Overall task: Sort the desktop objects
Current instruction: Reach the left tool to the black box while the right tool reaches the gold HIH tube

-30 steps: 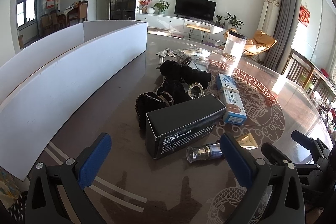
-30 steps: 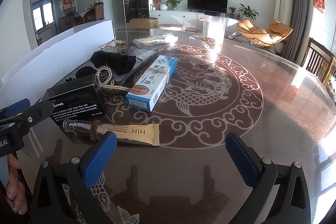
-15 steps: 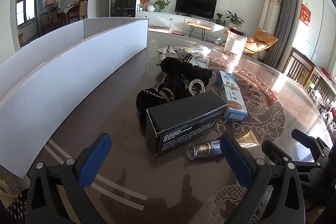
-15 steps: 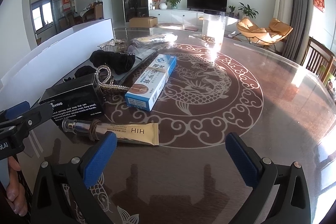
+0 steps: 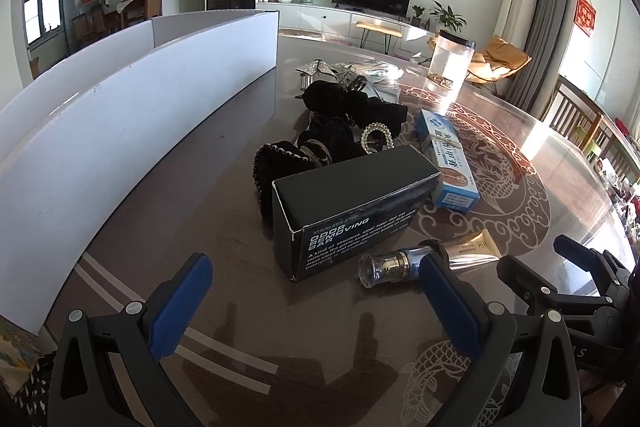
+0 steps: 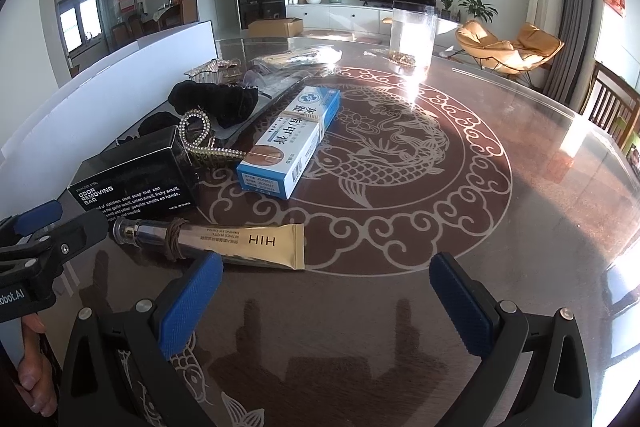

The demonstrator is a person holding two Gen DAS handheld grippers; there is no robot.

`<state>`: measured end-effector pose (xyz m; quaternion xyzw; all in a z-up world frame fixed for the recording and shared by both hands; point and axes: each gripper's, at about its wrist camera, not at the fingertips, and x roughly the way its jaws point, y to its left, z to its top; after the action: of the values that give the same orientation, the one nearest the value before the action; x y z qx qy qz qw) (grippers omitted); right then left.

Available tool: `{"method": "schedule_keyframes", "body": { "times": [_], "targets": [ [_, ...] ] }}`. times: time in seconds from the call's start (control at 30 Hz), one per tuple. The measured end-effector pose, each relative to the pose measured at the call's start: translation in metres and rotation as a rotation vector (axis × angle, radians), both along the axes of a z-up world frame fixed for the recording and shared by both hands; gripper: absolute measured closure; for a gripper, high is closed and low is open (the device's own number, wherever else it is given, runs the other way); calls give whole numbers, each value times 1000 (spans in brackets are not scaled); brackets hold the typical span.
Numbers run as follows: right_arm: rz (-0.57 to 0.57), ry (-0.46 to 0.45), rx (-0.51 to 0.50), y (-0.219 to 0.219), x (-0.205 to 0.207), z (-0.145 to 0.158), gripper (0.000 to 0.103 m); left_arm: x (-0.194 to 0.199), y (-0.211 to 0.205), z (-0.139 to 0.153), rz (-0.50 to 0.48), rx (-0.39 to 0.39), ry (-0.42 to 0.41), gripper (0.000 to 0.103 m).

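A black box point(image 5: 352, 211) marked "odor removing bar" lies on the round table, just ahead of my open, empty left gripper point(image 5: 312, 291); it also shows in the right wrist view point(image 6: 136, 183). A gold tube point(image 6: 224, 241) with a clear cap lies before my open, empty right gripper point(image 6: 326, 295); its cap point(image 5: 380, 263) is near my left gripper's right finger. A blue-and-white box point(image 6: 292, 143) lies beyond. Black hair ties point(image 5: 344, 115) and a pearl hair clip point(image 6: 200, 143) are piled behind the black box.
A long white divider board point(image 5: 132, 115) stands along the left of the table. A clear plastic jar point(image 6: 412, 31) stands at the far side, with plastic bags point(image 6: 296, 57) near it. The table point(image 6: 480, 187) has a fish pattern. Wooden chairs point(image 5: 580, 123) stand at right.
Both grippers have edged slightly forward toward the objects. The objects have not moved and the jaws stay open.
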<state>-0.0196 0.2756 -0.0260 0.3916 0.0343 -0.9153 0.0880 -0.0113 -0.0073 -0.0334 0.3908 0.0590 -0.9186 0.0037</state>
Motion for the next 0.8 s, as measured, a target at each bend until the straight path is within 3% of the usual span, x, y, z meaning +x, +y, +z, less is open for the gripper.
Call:
{"method": "schedule_keyframes", "body": {
  "times": [0.1,0.23,0.47,0.67,0.8],
  "targets": [
    [-9,-45,-2,2,-7,-6,0,0,-3,-1,13,1,-10,0],
    [-23,-132,10,2,-19,-19,0,-2,-21,-3,69,63,-25,0],
    [7,-133,43,-21,-43,-22,0,0,-47,-7,144,170,-37,0],
    [197,-141,59,-55,-50,-22,0,1,-52,-7,155,187,-40,0],
    [174,-164,11,-43,-41,-21,0,0,-58,-9,179,218,-45,0]
  ]
}}
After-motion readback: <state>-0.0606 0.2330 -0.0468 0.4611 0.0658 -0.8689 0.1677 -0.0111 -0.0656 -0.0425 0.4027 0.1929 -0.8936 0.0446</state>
